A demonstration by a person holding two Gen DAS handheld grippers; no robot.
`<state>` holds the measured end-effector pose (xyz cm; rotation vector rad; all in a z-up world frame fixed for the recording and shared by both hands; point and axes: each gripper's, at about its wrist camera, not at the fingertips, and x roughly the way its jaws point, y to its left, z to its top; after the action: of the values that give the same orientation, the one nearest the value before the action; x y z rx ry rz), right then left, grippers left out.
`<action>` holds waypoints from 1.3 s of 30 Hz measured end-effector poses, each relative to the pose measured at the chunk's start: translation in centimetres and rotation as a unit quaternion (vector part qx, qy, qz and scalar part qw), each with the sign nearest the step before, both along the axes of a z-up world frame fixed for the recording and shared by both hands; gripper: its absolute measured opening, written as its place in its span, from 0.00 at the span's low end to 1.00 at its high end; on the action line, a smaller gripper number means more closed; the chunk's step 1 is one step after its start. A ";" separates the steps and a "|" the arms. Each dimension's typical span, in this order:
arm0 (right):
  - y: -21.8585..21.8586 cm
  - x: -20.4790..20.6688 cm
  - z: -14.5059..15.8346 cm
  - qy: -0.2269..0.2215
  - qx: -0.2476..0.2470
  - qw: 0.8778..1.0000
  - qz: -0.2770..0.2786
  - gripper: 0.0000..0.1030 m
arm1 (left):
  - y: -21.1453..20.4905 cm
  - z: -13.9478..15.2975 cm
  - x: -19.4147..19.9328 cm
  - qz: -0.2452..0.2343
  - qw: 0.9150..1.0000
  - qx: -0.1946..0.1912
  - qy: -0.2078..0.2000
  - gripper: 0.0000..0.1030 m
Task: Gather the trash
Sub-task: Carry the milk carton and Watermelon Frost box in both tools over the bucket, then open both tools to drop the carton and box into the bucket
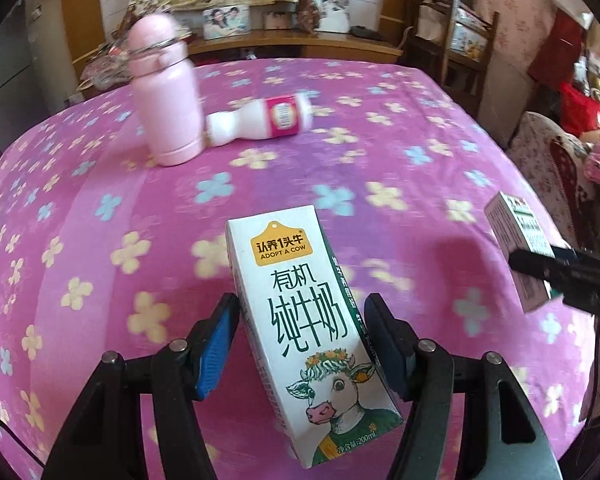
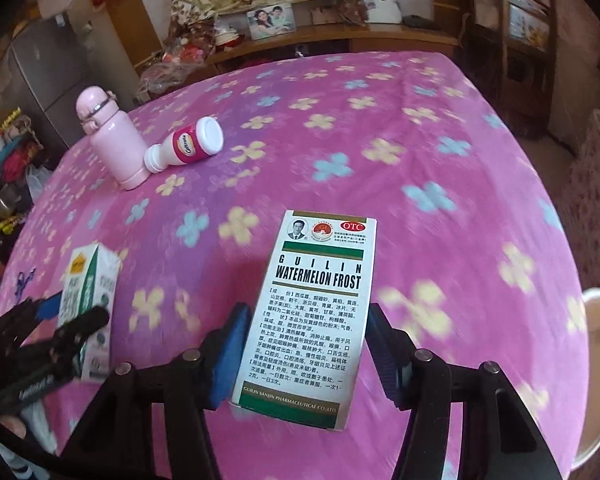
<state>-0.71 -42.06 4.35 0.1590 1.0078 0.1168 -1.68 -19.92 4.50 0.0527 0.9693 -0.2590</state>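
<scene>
Milk carton [image 1: 300,332] and medicine box [image 2: 312,320], each lifted over the pink flowered tablecloth [image 1: 380,152].
The left gripper [image 1: 300,344] clamps the carton, the right gripper [image 2: 304,344] grasps the box (both tilted). A pink flask [image 1: 166,96] stands far left, touching a toppled white bottle [image 1: 260,120]; the cloth's middle and right lie bare.

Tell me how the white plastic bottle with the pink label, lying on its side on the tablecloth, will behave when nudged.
The white plastic bottle with the pink label is round and lies flat, so it would probably roll. Its neck touches the upright pink flask, which may block it that way. The soft flowered tablecloth likely slows any roll.
</scene>
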 end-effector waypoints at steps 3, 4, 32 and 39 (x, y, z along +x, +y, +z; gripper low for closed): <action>-2.1 -2.6 0.8 -0.005 0.002 1.000 -0.012 0.59 | -2.2 0.6 -0.8 -0.019 1.000 -0.002 -0.004 0.64; -2.9 -3.4 1.1 -0.005 0.006 1.000 -0.017 0.59 | -3.1 0.8 -1.2 -0.027 1.000 -0.002 -0.006 0.64; -24.9 -17.9 1.4 -0.009 0.000 0.980 -0.197 0.59 | -28.1 3.3 -7.6 -0.217 0.976 -0.021 -0.012 0.64; -28.0 -18.6 -0.5 0.004 0.001 0.974 -0.227 0.59 | -32.7 2.5 -7.6 -0.253 0.967 -0.038 0.004 0.64</action>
<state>-19.33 -70.10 3.82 0.3865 0.9558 -0.3003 -9.27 -52.65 7.01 0.2310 0.9410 -0.7658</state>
